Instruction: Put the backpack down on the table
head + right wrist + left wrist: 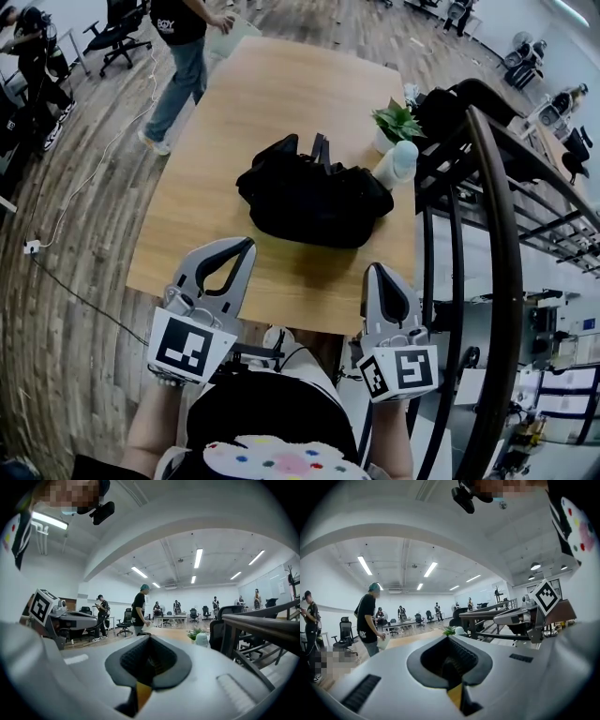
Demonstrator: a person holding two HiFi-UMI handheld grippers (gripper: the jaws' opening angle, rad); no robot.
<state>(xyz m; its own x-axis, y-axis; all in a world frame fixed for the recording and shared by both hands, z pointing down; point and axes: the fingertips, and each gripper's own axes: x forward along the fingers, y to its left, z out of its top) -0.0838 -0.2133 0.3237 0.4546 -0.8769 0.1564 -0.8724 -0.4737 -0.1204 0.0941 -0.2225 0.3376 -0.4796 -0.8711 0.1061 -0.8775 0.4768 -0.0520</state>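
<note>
The black backpack (314, 199) lies slumped on the wooden table (281, 94), right of its middle, with its straps on top. Neither gripper touches it. My left gripper (246, 246) hovers over the table's near edge, short of the bag and to its left, jaws shut and empty. My right gripper (374, 270) hangs over the near right corner, in front of the bag, also shut with nothing in it. In the left gripper view the closed jaws (449, 639) fill the lower half; the right gripper view shows the same of its own jaws (149, 638).
A small potted plant (397, 122) and a white bottle (397, 163) stand right behind the bag at the table's right edge. A black metal rack (487, 234) runs along the right. A person (183, 56) walks at the far left corner. A cable (84, 187) trails on the floor.
</note>
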